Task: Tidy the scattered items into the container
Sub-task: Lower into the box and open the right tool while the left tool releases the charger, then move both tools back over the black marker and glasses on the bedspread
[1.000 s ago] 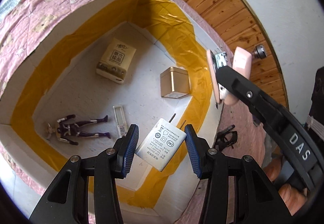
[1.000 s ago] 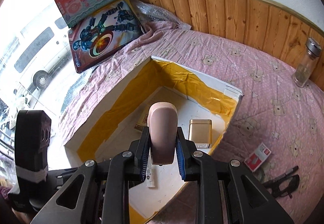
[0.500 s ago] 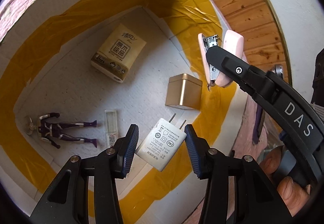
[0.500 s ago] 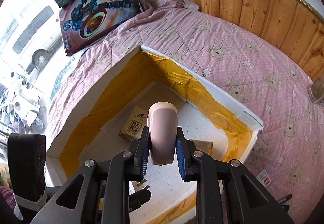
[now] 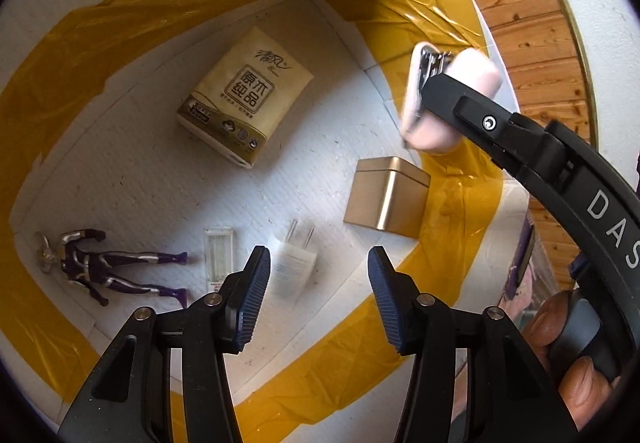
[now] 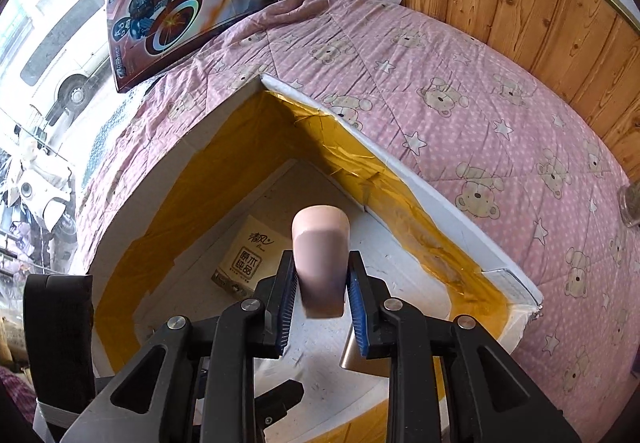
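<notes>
Your left tongs [image 5: 316,295] hang open and empty above the white charger [image 5: 294,263], which lies on the floor of the foam box [image 5: 120,171] beside the gold tin [image 5: 386,195]. Your right tongs [image 6: 322,307] grip the pink stapler [image 6: 322,263] over the box.

My left gripper [image 5: 316,297] hangs with jaws spread wide, nothing between them. My right gripper [image 6: 322,303] reaches forward to its right, jaws closed on a stapler [image 6: 320,263], my hand [image 5: 568,359] wrapped round its handle.
</notes>
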### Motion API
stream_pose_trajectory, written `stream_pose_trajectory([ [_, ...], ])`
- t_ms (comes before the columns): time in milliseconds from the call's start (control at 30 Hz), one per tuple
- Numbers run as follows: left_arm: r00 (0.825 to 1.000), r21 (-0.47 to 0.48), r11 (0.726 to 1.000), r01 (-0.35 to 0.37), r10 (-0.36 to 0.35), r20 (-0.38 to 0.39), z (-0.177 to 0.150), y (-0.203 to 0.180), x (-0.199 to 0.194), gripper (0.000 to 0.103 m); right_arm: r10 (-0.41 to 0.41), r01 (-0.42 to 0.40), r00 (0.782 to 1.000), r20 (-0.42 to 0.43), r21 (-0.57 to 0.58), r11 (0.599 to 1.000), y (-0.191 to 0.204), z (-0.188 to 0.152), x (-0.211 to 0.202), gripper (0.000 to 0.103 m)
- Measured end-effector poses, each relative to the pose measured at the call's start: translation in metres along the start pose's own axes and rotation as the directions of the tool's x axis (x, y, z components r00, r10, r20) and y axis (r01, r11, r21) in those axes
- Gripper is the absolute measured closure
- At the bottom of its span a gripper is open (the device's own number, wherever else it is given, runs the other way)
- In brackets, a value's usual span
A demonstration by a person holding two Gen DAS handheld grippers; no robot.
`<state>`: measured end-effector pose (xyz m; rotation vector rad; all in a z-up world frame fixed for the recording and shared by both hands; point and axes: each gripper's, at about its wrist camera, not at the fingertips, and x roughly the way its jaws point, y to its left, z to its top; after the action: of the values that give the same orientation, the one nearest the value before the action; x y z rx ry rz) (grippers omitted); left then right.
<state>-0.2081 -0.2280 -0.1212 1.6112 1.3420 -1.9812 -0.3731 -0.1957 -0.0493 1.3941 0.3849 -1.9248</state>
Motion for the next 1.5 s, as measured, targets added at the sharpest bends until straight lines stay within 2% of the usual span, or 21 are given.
stream_pose_trajectory([
  [267, 1.000, 0.025, 1.000, -0.018, 0.018, 0.018, -0.006, -0.003, -0.009, 0.048, 0.006, -0.007, 1.000, 0.027, 0.025, 1.000, -0.005, -0.003, -0.009, 0.073],
  [433, 0.998, 0.066, 0.997, -0.030, 0.026, 0.058, -0.010, -0.011, -0.023, 0.048, 0.006, -0.008, 0.999, 0.050, 0.034, 0.999, -0.002, -0.010, -0.023, 0.074],
  [533, 0.991, 0.126, 0.990, -0.066, 0.051, 0.124, -0.020, -0.014, -0.036, 0.048, 0.009, -0.012, 0.997, 0.076, 0.035, 0.999, 0.001, -0.018, -0.035, 0.075],
  [633, 0.973, 0.200, 0.972, -0.123, 0.078, 0.218, -0.030, -0.015, -0.053, 0.048, 0.024, -0.030, 0.991, 0.130, 0.044, 0.999, 0.005, -0.029, -0.052, 0.075],
  [767, 0.948, 0.276, 0.943, -0.185, 0.097, 0.304, -0.047, -0.015, -0.069, 0.048, 0.020, -0.033, 0.978, 0.210, 0.059, 0.998, 0.013, -0.050, -0.080, 0.076],
  [867, 0.922, 0.322, 0.920, -0.224, 0.093, 0.376, -0.061, -0.012, -0.081, 0.048, 0.003, -0.024, 0.964, 0.268, 0.077, 0.997, 0.019, -0.072, -0.101, 0.076],
  [1000, 0.858, 0.410, 0.863, -0.296, 0.052, 0.511, -0.088, -0.016, -0.098, 0.048, -0.038, -0.002, 0.939, 0.341, 0.115, 0.993, 0.023, -0.109, -0.122, 0.076],
  [1100, 0.821, 0.480, 0.811, -0.334, 0.001, 0.570, -0.113, -0.022, -0.109, 0.048, -0.070, 0.011, 0.921, 0.384, 0.154, 0.988, 0.023, -0.139, -0.133, 0.076],
  [1133, 0.816, 0.502, 0.796, -0.338, -0.019, 0.578, -0.121, -0.023, -0.113, 0.048, -0.079, 0.011, 0.915, 0.395, 0.171, 0.985, 0.024, -0.151, -0.136, 0.076],
  [1200, 0.806, 0.539, 0.769, -0.344, -0.053, 0.589, -0.136, -0.026, -0.118, 0.048, -0.093, 0.004, 0.906, 0.414, 0.210, 0.978, 0.025, -0.173, -0.140, 0.076],
  [1267, 0.807, 0.581, 0.740, -0.339, -0.089, 0.584, -0.151, -0.031, -0.121, 0.048, -0.099, -0.006, 0.900, 0.425, 0.239, 0.971, 0.026, -0.192, -0.143, 0.076],
  [1500, 0.837, 0.661, 0.679, -0.319, -0.125, 0.533, -0.189, -0.041, -0.114, 0.048, -0.111, -0.088, 0.883, 0.456, 0.393, 0.915, 0.015, -0.264, -0.150, 0.076],
])
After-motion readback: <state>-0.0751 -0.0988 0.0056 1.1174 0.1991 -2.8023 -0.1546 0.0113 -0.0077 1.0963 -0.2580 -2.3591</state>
